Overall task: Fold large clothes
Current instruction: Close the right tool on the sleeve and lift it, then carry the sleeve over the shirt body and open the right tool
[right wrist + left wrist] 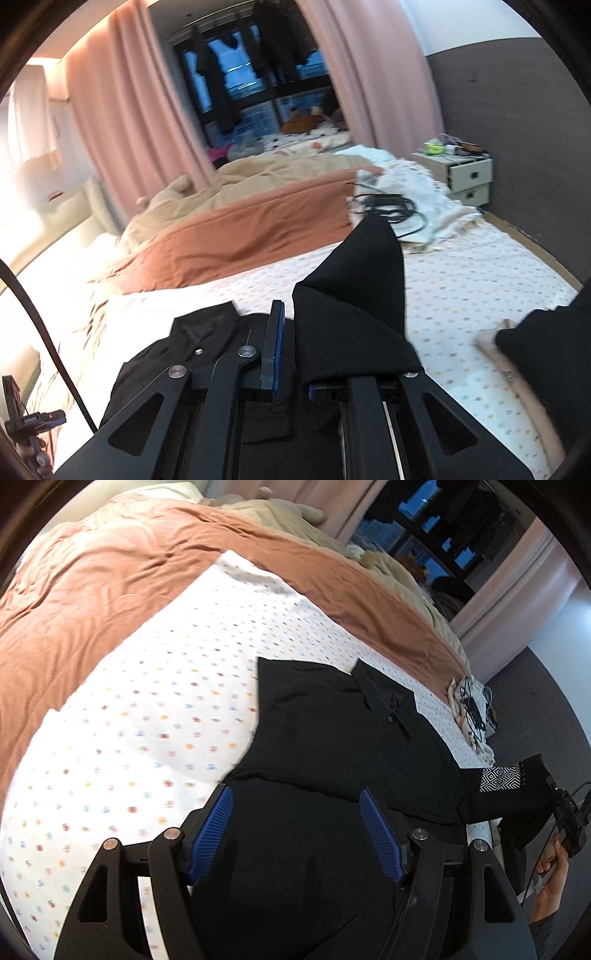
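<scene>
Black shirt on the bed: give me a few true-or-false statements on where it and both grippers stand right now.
1. The right gripper is shut on a fold of the black shirt. True.
2. The left gripper is clamped on the shirt. False: its jaws stand open above the cloth, nothing pinched.
3. The shirt lies on the dotted white sheet. True.
4. The shirt's collar is buried under the orange blanket. False: the collar lies in the open, apart from the blanket.
5. A tangle of black cables lies on the bed beyond the shirt. True.
</scene>
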